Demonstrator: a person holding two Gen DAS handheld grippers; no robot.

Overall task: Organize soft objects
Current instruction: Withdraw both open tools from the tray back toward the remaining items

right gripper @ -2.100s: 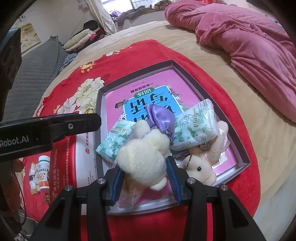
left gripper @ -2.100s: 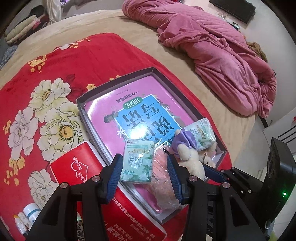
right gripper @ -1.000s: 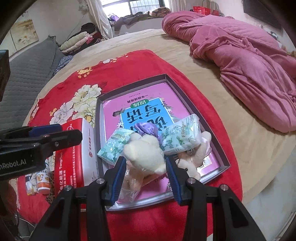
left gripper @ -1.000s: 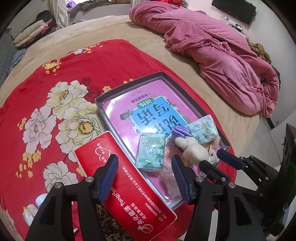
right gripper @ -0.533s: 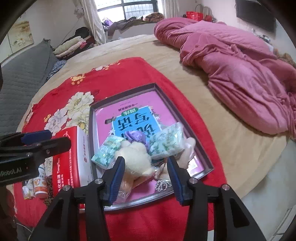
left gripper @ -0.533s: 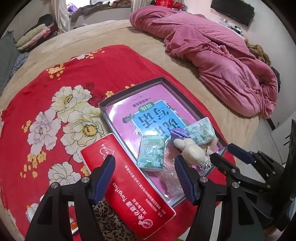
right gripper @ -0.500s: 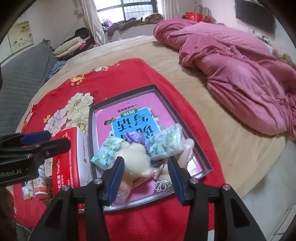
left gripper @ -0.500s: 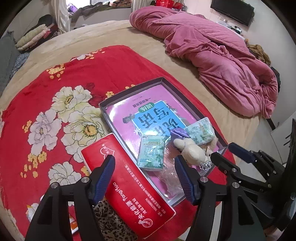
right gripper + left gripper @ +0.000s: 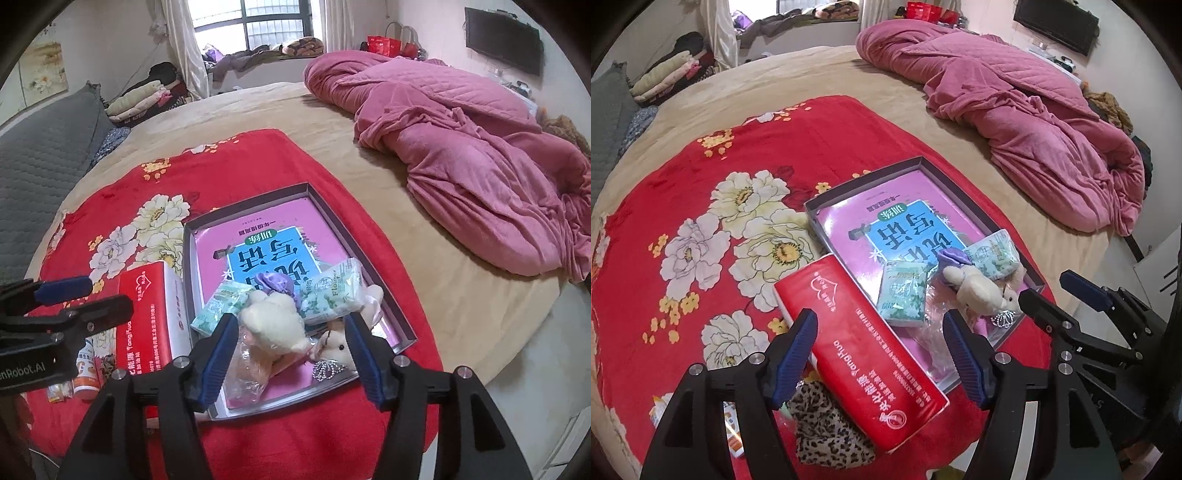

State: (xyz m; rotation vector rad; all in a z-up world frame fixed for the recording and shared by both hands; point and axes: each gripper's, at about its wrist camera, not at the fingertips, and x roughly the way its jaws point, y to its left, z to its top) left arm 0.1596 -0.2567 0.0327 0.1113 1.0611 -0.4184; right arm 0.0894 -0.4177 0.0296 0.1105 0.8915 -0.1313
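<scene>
I am keeping the tray [image 9: 402,325] on the bed and judging the plush toy [image 9: 275,325] in it light and squashy, best pinched across its body. My right gripper [image 9: 291,356] and left gripper [image 9: 881,356] are standing apart, empty, having just widened. The right view is showing small bottles [image 9: 86,365] beside the red box [image 9: 864,339]; the left view is showing leopard-print cloth [image 9: 827,432].

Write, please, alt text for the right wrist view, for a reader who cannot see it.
The right gripper, open and empty, hangs above a shallow tray on a red flowered blanket; the tray holds a pink book, plush toys and tissue packs. A red box lies left of the tray, and the left gripper shows at the left edge.
</scene>
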